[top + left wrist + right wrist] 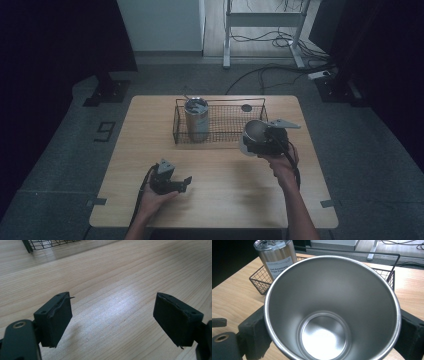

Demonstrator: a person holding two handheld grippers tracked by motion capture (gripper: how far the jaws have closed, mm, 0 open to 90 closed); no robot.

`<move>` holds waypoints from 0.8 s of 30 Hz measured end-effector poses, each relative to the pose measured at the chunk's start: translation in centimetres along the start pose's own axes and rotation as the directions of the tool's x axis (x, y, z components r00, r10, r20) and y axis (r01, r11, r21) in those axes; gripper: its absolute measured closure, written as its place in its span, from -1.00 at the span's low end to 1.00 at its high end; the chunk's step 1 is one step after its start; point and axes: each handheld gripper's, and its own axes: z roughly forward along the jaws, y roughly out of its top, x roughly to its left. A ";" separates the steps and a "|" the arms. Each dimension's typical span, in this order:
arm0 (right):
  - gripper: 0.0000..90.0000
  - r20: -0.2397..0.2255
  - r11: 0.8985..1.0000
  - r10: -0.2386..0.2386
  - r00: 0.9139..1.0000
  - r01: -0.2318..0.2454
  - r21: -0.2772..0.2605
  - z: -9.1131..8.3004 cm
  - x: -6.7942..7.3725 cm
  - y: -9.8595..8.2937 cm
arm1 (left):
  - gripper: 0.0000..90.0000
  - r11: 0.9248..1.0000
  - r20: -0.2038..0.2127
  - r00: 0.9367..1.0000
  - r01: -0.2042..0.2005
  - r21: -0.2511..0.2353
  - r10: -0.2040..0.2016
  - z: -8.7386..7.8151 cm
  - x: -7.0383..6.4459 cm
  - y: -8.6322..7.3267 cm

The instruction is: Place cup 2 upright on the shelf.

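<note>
The right gripper (257, 140) pinches a steel cup (332, 310) by its sides, seemingly to carry it to the basket (220, 135), while the left gripper (112, 320) rests spread, empty.

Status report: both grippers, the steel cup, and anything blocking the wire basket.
Left gripper open, low over bare table. Right gripper shut on steel cup, mouth facing its camera. Wire basket holds lidded tumbler at left; right side free.

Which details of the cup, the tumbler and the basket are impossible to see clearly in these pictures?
- Steel cup, right gripper view: outer wall hidden by its own rim and the jaws.
- Tumbler label, right gripper view: partly hidden by the cup's rim.
- Wire basket, left gripper view: cut off by the top edge.
- Dark round thing in the basket, high view: too small.
</note>
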 end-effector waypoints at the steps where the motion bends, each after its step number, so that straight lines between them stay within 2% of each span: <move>1: -0.84 0.002 1.000 0.000 1.000 0.000 0.001 0.1 0.0 0.1 | -0.66 1.000 -0.001 1.000 0.001 -0.001 -0.001 0.0 0.0 0.0; 24: -0.84 0.012 1.000 -0.013 1.000 0.013 0.009 1.2 -0.4 2.4 | -0.66 1.000 -0.004 1.000 0.001 0.008 -0.001 0.2 0.1 -0.2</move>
